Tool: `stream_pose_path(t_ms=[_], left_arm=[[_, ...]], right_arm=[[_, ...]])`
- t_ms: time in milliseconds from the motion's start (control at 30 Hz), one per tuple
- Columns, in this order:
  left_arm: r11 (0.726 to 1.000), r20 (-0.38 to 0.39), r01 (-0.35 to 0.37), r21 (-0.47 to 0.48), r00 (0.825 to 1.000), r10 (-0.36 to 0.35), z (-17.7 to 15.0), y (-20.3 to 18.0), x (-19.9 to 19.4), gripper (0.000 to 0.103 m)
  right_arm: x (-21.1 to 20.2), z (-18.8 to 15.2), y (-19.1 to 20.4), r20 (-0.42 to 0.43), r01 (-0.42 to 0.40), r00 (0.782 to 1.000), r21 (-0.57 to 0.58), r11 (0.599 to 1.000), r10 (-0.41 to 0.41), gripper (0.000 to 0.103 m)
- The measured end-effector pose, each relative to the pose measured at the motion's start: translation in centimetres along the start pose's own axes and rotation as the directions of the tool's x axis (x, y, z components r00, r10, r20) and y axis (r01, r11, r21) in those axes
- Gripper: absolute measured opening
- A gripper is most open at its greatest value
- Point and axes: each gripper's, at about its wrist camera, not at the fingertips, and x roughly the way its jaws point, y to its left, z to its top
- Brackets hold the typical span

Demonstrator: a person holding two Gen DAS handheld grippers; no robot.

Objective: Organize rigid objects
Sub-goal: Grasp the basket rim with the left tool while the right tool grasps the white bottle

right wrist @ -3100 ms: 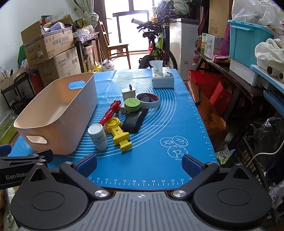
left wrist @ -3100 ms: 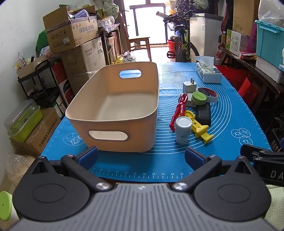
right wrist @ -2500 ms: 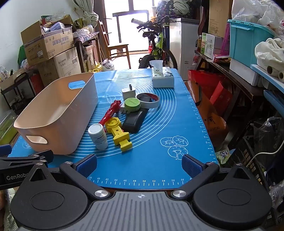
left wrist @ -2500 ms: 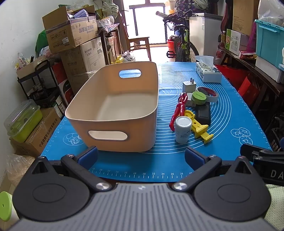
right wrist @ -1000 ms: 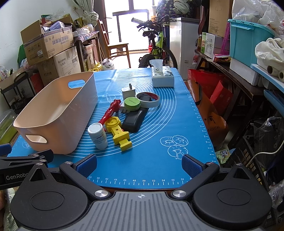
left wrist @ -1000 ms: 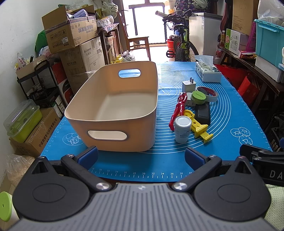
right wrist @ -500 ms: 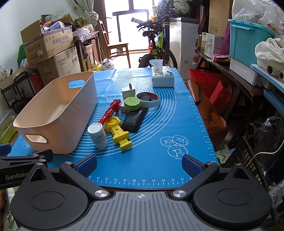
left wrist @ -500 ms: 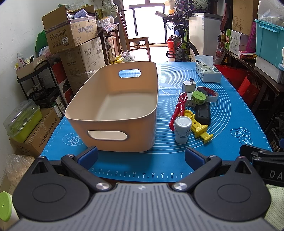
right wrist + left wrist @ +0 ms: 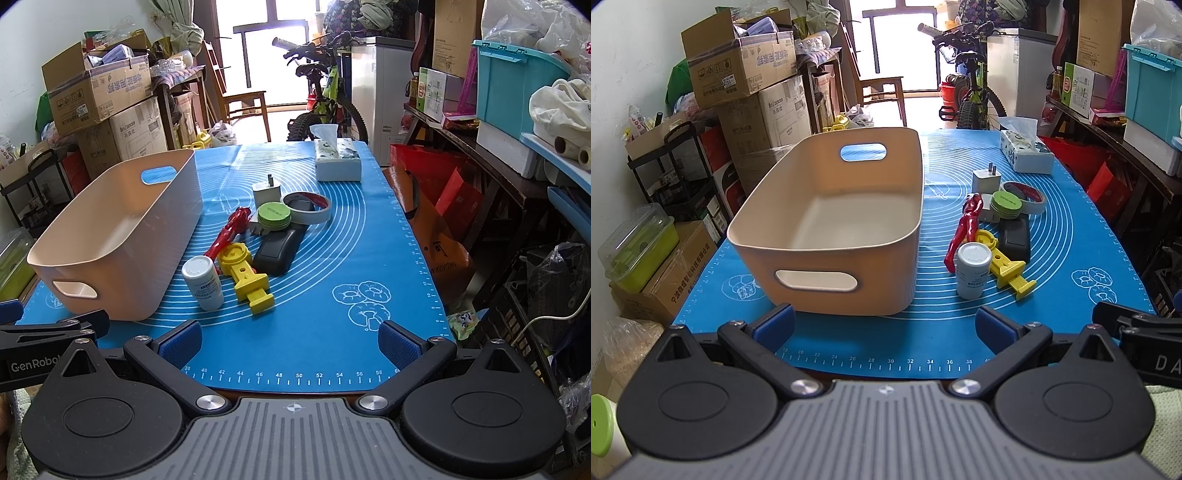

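L gripper (image 9: 884,319) & R gripper (image 9: 290,336): both spread wide, empty, at near mat edge. White bottle (image 9: 202,283) upright, nearest item, ahead-left of R claw, just beside bin (image 9: 110,236) wall. R hand nearer, judged. Yellow tool (image 9: 246,277) long axis runs near-far. Beyond: red figure (image 9: 229,230), black remote (image 9: 279,249), green tin (image 9: 274,215), tape roll (image 9: 306,206), charger (image 9: 266,192). Bin empty.

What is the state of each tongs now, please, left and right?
Left tongs: open, holding nothing.
Right tongs: open, holding nothing.
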Motion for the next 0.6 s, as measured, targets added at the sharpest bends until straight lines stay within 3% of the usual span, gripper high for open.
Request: stream_pose_path(t_ms=[300, 600], left_arm=[[0.999, -0.007, -0.01, -0.042, 1.0, 0.009, 1.1, 1.1, 0.0, 0.103], [0.998, 0.023, -0.027, -0.06, 0.999, 0.028, 6.7, 4.0, -0.2, 0.103]], right_arm=[[0.2, 1.0, -0.3, -0.034, -0.005, 0.999, 0.021, 1.0, 0.005, 0.101], [0.7, 4.0, 0.6, -0.039, -0.036, 0.999, 0.023, 0.999, 0.037, 0.101]])
